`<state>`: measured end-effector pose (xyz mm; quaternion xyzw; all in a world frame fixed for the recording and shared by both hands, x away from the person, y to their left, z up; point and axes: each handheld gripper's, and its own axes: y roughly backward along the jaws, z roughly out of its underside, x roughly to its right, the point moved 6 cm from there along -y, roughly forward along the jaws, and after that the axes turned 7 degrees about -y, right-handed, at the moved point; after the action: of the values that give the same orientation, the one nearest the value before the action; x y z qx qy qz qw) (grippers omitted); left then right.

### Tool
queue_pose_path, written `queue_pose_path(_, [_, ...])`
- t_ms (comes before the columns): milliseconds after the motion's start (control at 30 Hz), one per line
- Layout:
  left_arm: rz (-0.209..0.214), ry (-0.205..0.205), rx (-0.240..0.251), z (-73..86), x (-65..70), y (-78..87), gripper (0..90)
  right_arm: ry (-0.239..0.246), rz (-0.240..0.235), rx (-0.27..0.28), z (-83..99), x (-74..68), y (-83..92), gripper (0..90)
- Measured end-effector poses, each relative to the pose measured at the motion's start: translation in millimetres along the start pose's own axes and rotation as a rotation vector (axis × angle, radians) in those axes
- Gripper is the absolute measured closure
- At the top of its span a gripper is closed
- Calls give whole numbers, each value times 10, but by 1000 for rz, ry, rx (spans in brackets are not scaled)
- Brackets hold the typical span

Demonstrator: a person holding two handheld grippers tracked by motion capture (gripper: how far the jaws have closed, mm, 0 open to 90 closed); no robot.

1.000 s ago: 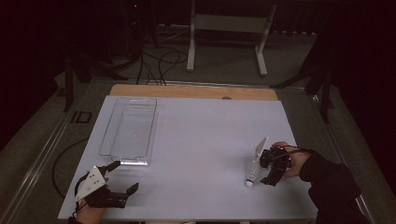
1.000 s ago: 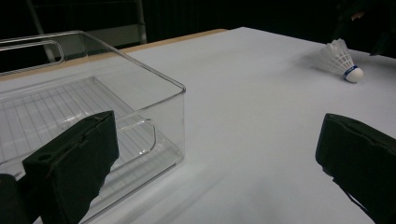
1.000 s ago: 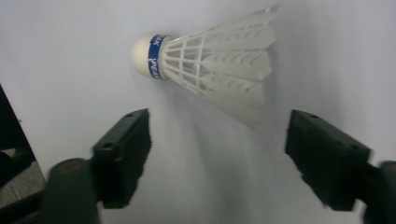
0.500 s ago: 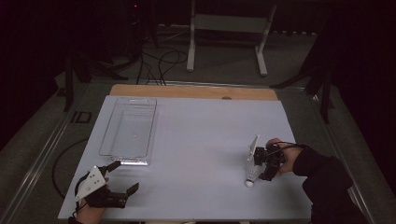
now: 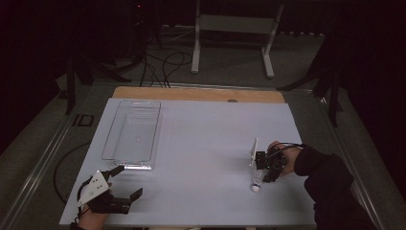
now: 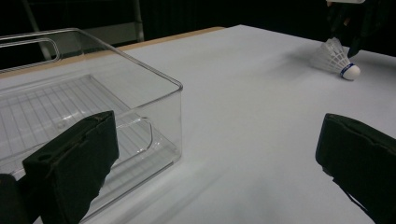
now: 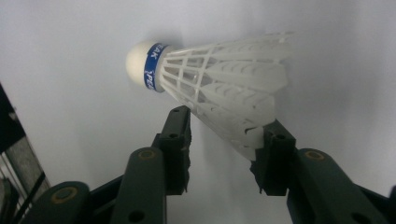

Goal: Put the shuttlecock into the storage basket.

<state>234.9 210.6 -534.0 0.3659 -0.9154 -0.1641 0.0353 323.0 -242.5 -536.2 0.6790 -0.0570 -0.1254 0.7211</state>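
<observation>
One shuttlecock (image 7: pixel 212 86) lies on white table (image 5: pixel 206 143) near right edge, skirt between right gripper (image 7: pixel 229 135) jaws, just closing, one pad touching. Left gripper (image 5: pixel 125 184) released beside clear bin (image 5: pixel 131 136).

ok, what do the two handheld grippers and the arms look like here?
Both grippers are black. The left gripper carries a pale grey three-cornered plate on top, and its jaws end in blocky black pads, as the left gripper view shows. The right gripper has slim dark linkage arms with brass-coloured pivot pins; a thin black cable loops from it in the high view. The right arm wears a black sleeve.
</observation>
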Motion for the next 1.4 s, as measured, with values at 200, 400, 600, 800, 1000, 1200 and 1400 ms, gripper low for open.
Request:
queue_pose_path(200, [3,-1,-2,2,3,-4,3,59,-79,-16,36,-30,32,790])
queue_pose_path(400, [3,-2,-4,2,4,-6,3,50,-193,-65,73,-158,56,884])
queue_pose_path(600, [2,-1,-4,1,4,-7,3,-18,-164,-54,32,-126,88,888])
queue_pose_path(800, [3,-2,-5,1,4,-7,3,-19,-154,16,-24,-127,130,890])
queue_pose_path(1000, [4,-4,-6,0,6,-7,3,-21,-169,85,-106,-195,161,892])
queue_pose_path(1200, [4,-3,-8,-1,7,-12,3,-21,-163,117,-179,-262,161,892])
queue_pose_path(1400, [4,-3,-11,-2,11,-13,3,-60,-148,178,-256,-278,168,893])
